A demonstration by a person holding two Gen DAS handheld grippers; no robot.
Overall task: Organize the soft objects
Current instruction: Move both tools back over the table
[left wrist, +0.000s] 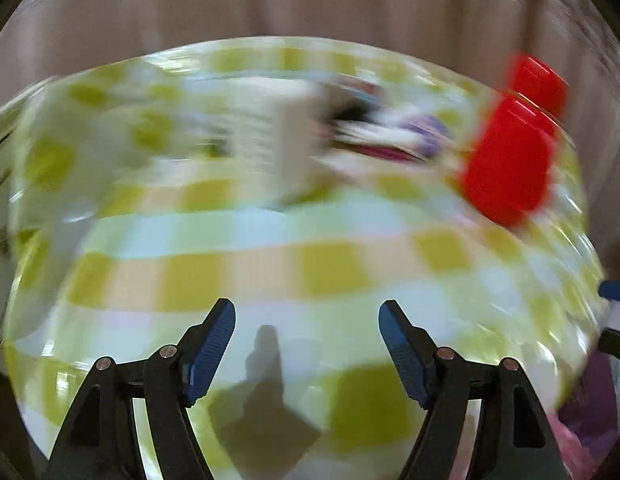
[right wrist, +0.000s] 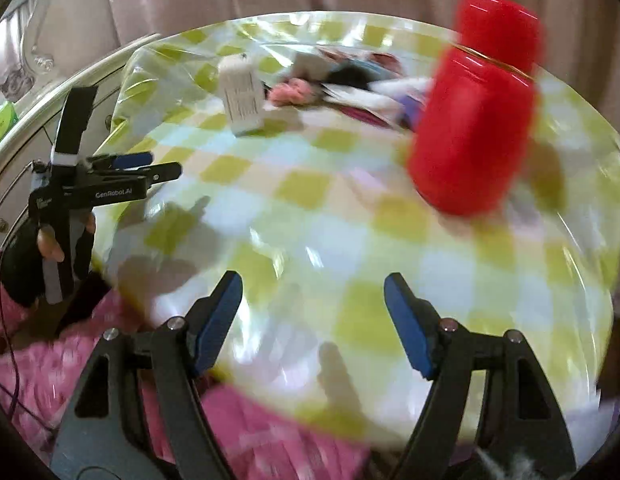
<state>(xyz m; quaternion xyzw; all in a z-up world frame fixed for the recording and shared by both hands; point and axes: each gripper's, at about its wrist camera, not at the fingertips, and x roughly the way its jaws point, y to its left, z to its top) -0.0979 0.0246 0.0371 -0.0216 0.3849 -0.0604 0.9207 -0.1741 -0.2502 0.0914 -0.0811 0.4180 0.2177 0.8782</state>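
A blurred heap of soft things [right wrist: 350, 80] lies at the far side of the round table: a pink fluffy piece [right wrist: 290, 94], something dark and something white and purple. The left wrist view shows the same heap [left wrist: 390, 132] as streaks. My left gripper [left wrist: 308, 320] is open over bare cloth with nothing between its blue pads. It also shows from the side as the left gripper [right wrist: 158, 164], held by a gloved hand [right wrist: 26, 268] at the table's left edge. My right gripper [right wrist: 312, 292] is open above the near part of the table, holding nothing.
A tall red container [right wrist: 478, 112] stands at the right, seen also as the red container [left wrist: 514, 144]. A white box [right wrist: 242, 96] stands left of the heap. The table [right wrist: 302, 192] has a green checked cloth. Pink clothing [right wrist: 270, 432] is at the near edge; curtains hang behind.
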